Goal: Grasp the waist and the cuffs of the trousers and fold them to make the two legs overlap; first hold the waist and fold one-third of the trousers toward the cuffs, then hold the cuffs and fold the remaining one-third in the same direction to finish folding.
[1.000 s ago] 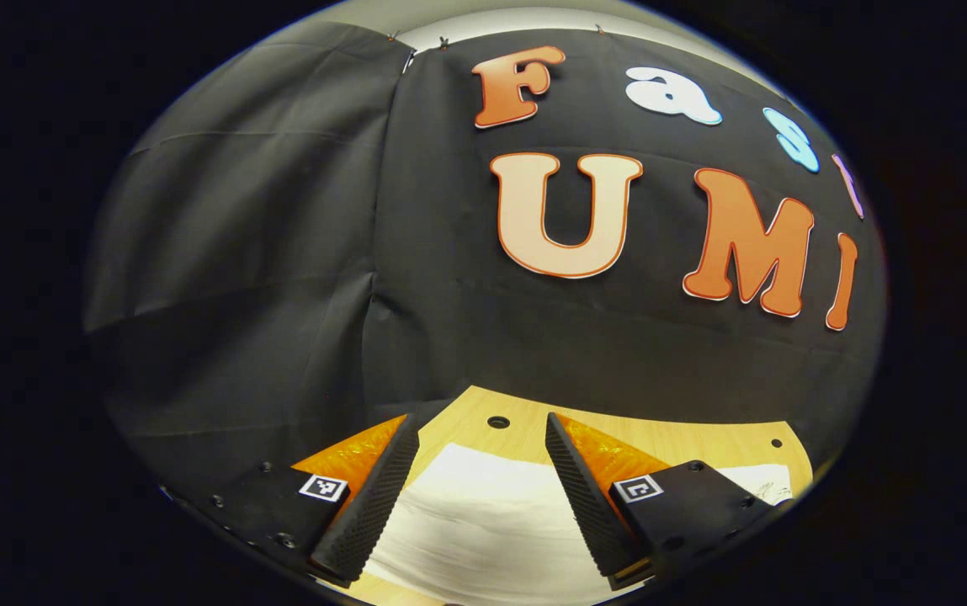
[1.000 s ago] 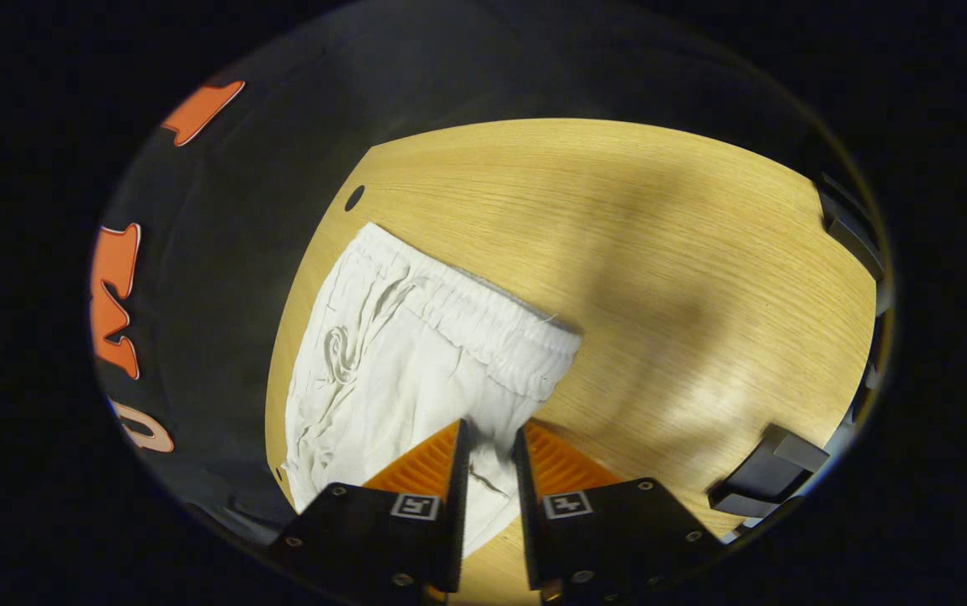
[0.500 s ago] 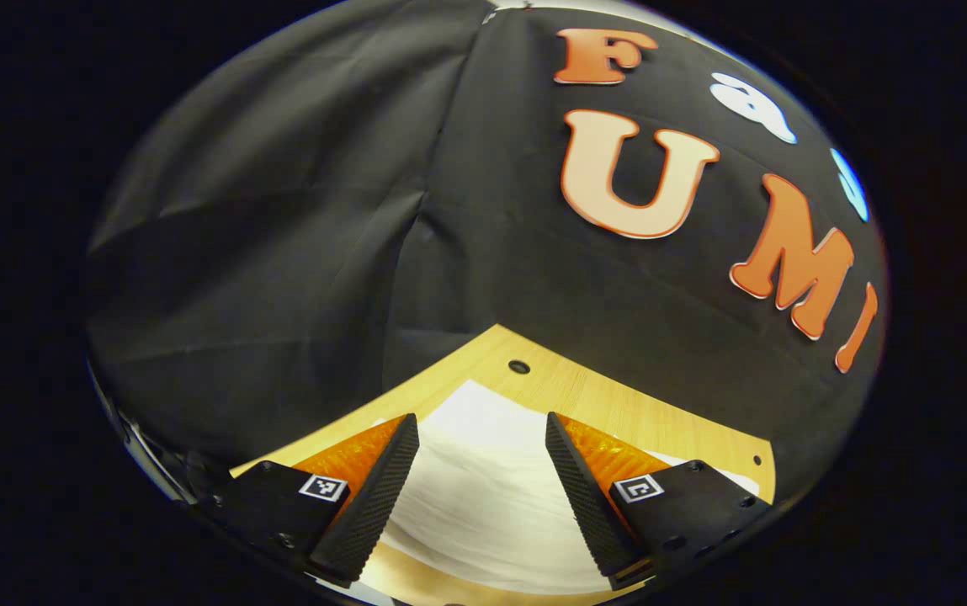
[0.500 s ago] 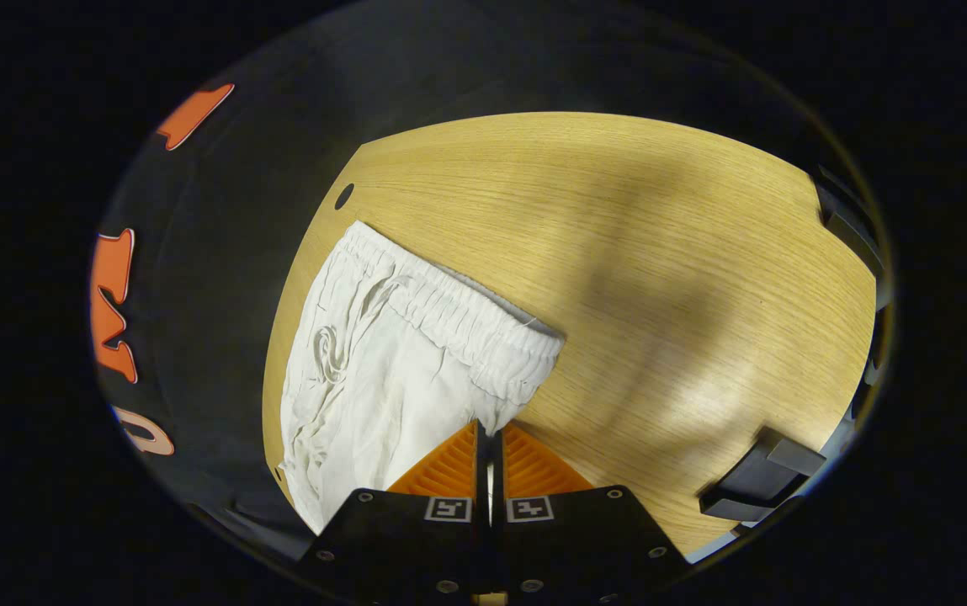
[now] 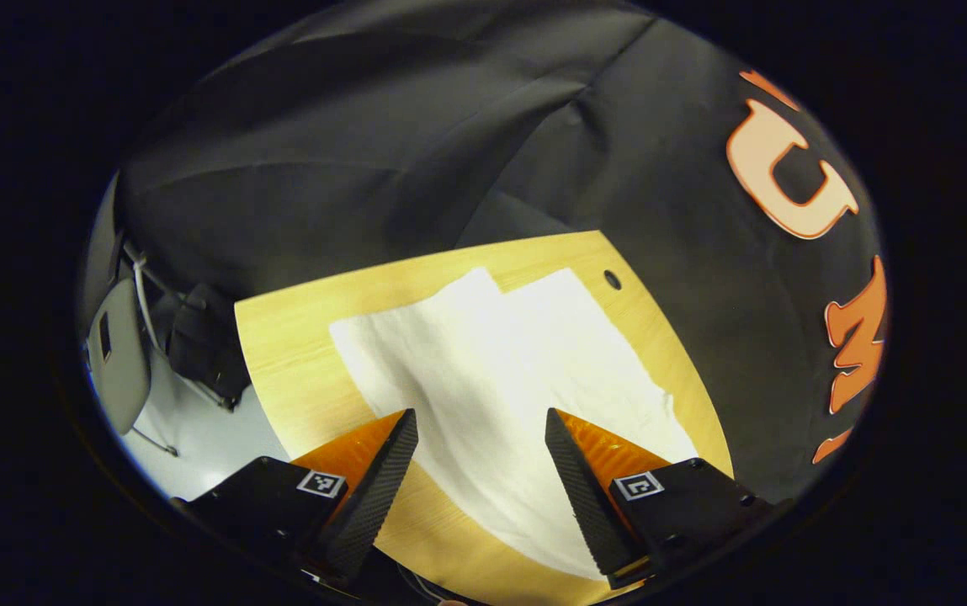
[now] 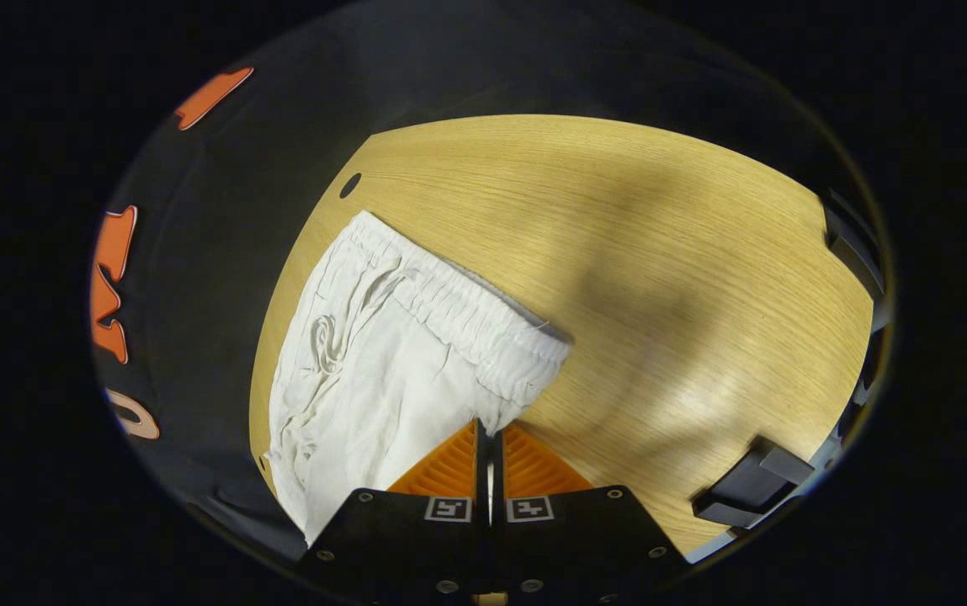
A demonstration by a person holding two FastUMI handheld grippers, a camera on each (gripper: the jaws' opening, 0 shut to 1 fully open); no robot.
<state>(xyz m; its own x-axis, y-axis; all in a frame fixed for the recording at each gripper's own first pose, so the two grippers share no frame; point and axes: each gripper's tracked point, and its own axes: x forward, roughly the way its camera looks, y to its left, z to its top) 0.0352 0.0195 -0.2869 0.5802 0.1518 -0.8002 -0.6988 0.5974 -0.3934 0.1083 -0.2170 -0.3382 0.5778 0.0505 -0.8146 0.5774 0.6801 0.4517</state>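
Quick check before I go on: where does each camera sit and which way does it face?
Left gripper view: rides the left tongs, open above the trousers, looking along the legs.
Right gripper view: rides the right tongs, shut on the trousers' waist end.
Shared: trousers, wooden table, its corner hole.

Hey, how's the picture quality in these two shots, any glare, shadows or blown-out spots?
Left gripper view: the white trousers are overexposed, folds washed out, and the table edge bows from fisheye distortion. Right gripper view: trousers sharp, waistband gathers readable; a broad soft shadow crosses the table, with a pale sheen patch nearby.
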